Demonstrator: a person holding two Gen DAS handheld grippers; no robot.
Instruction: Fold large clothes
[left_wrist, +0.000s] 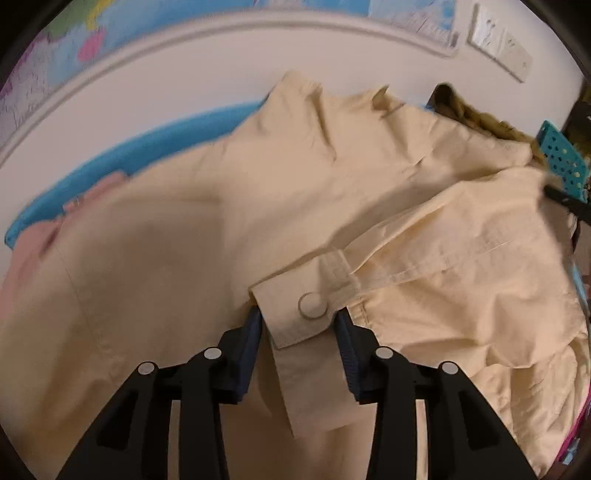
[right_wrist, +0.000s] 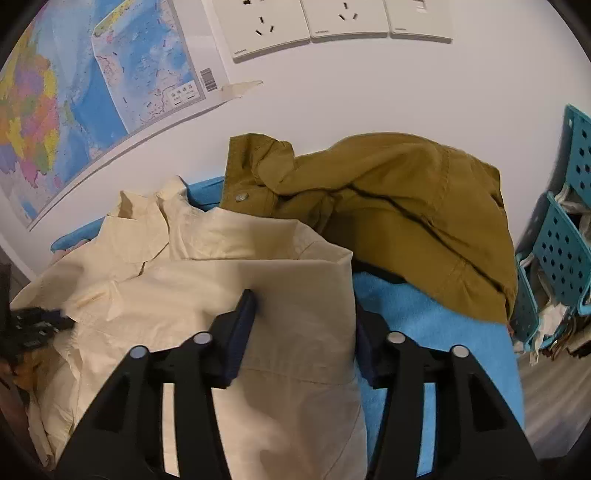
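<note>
Straddling a stiff buttoned cuff (left_wrist: 295, 317) of the creased cream cotton jacket (left_wrist: 258, 206), left tongs (left_wrist: 299, 321) apart; right tongs (right_wrist: 303, 314) apart over its folded edge, contact unclear.

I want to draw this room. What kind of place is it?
Probably a room in a home or a workroom. A colourful wall map and wall sockets hang above a blue-covered surface piled with a cream jacket and an olive jacket.

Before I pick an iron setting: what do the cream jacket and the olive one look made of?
Cream jacket: likely thin woven cotton, matte, with fine sharp creases. Olive jacket: seemingly heavier cotton twill or blend, matte, with softer folds and a metal snap.
</note>
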